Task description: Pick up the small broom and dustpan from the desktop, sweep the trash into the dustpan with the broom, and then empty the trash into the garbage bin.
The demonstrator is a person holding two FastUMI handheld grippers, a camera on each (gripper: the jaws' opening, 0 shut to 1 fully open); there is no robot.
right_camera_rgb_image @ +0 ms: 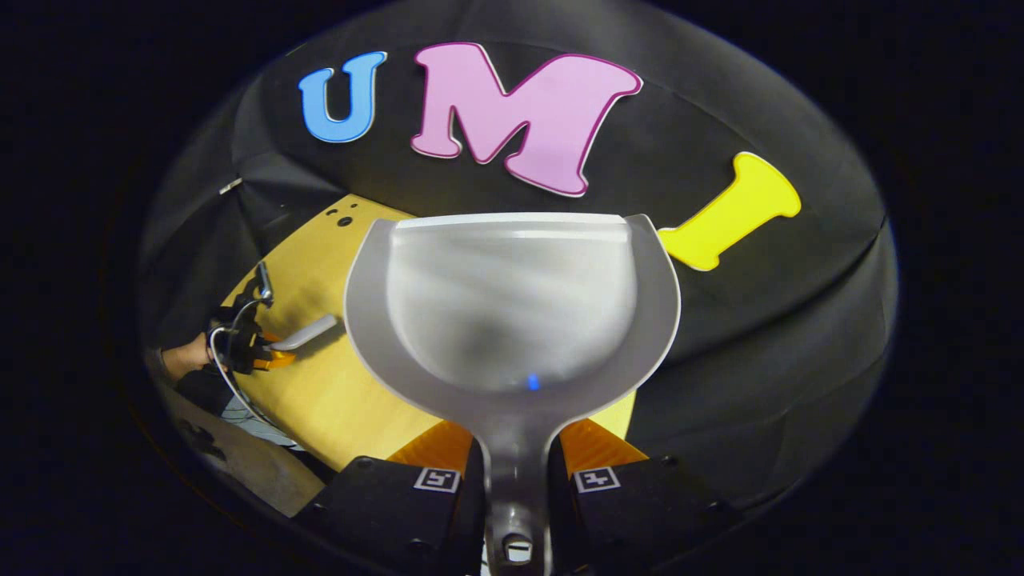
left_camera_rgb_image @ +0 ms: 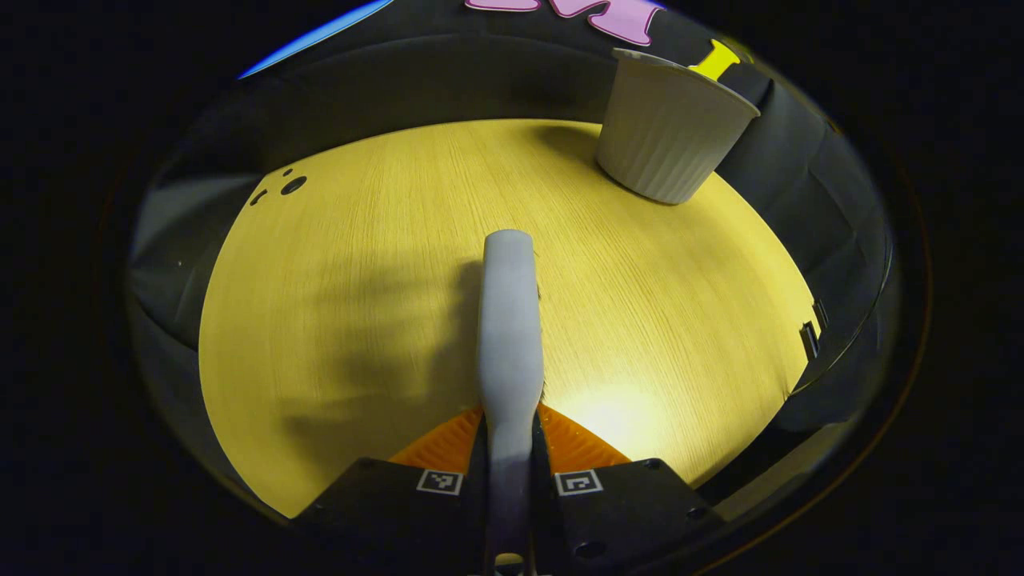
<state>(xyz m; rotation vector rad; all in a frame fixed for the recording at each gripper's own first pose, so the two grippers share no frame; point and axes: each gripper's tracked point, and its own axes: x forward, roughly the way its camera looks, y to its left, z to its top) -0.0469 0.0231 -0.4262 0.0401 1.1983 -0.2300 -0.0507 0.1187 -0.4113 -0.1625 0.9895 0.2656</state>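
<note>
In the left gripper view, the left gripper (left_camera_rgb_image: 509, 472) is seen with its jaws closed narrowly on the handle of the small broom (left_camera_rgb_image: 507, 336); the broom is held above the wooden surface (left_camera_rgb_image: 360, 280), pointing forward along the jaws, and its shadow is cast on the wood to its left; the ribbed pale garbage bin (left_camera_rgb_image: 668, 132) is stood at the far right edge of the surface, well apart from the broom; whether any trash lies in it cannot be told. In the right gripper view, the right gripper (right_camera_rgb_image: 516, 480) is seen with its jaws clamped on the handle of the dustpan (right_camera_rgb_image: 512, 308); the pan is held raised, its inside turned toward the camera; farther off at the left, the other gripper and a hand (right_camera_rgb_image: 184, 358) are seen over the surface.
</note>
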